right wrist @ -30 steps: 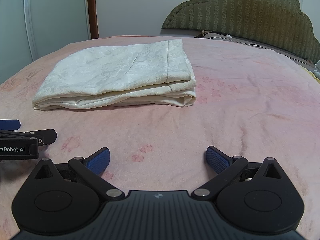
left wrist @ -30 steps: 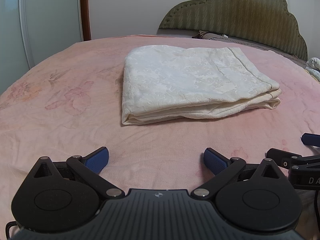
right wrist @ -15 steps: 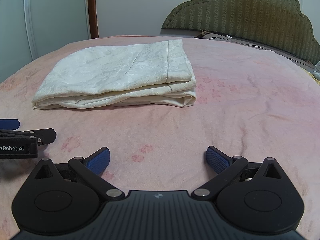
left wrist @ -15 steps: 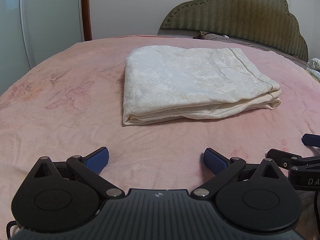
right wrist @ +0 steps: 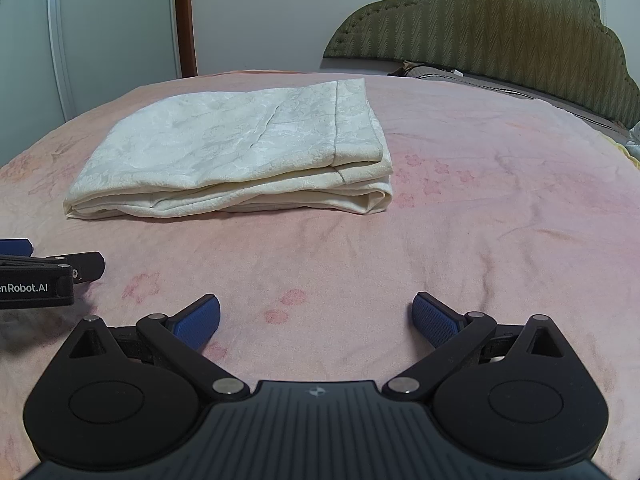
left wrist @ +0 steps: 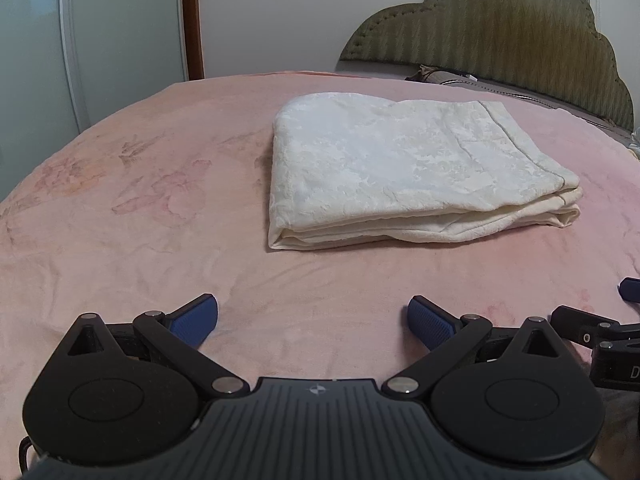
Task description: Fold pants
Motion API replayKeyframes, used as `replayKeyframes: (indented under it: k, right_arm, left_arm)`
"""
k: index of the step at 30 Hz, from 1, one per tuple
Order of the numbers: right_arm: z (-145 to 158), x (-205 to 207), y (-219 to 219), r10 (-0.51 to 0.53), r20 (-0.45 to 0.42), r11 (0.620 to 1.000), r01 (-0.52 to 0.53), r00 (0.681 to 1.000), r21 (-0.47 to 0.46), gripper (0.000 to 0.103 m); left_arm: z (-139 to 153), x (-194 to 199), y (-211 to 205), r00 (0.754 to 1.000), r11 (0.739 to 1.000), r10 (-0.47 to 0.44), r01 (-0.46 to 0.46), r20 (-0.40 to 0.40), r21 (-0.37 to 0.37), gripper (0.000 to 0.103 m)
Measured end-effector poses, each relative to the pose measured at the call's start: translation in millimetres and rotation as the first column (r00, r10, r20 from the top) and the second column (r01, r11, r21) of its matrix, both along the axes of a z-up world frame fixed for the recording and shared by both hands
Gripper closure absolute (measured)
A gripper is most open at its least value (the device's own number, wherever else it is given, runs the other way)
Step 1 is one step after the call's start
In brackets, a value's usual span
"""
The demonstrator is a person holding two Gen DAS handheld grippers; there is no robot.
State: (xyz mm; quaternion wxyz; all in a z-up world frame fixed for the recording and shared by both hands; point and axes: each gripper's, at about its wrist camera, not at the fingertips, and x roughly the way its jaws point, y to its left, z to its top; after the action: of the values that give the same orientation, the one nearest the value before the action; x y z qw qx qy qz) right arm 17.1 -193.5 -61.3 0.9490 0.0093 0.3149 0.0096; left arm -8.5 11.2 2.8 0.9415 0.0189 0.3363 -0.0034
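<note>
The cream white pants point(left wrist: 404, 168) lie folded into a flat rectangle of several layers on the pink bedspread point(left wrist: 152, 240). They also show in the right wrist view point(right wrist: 240, 156), left of centre. My left gripper point(left wrist: 314, 320) is open and empty, low over the bedspread, well short of the pants' near edge. My right gripper point(right wrist: 316, 320) is open and empty too, at the same distance from the pants. Each gripper shows at the edge of the other's view: the right one point(left wrist: 600, 332), the left one point(right wrist: 44, 272).
A padded olive headboard point(left wrist: 500, 36) stands at the back right, with a pillow edge point(left wrist: 452, 76) below it. A white wardrobe point(left wrist: 100, 40) and a brown door frame point(left wrist: 192, 20) stand beyond the bed's far left. The bedspread point(right wrist: 500, 220) stretches right of the pants.
Almost nothing has changed. The left wrist view has shifted very slightly, so the pants sit a touch lower and to the right. Both grippers stay open.
</note>
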Motion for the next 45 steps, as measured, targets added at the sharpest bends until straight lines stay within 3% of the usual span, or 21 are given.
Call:
replayKeyframes:
  k: [45]
  right_arm:
    - [0.0, -0.1, -0.1, 0.0, 0.0, 1.0, 0.0, 1.0, 0.0, 0.0]
  left_arm:
    - [0.4, 0.3, 2.9, 1.0, 1.0, -0.019, 0.019, -0.016, -0.019, 0.0]
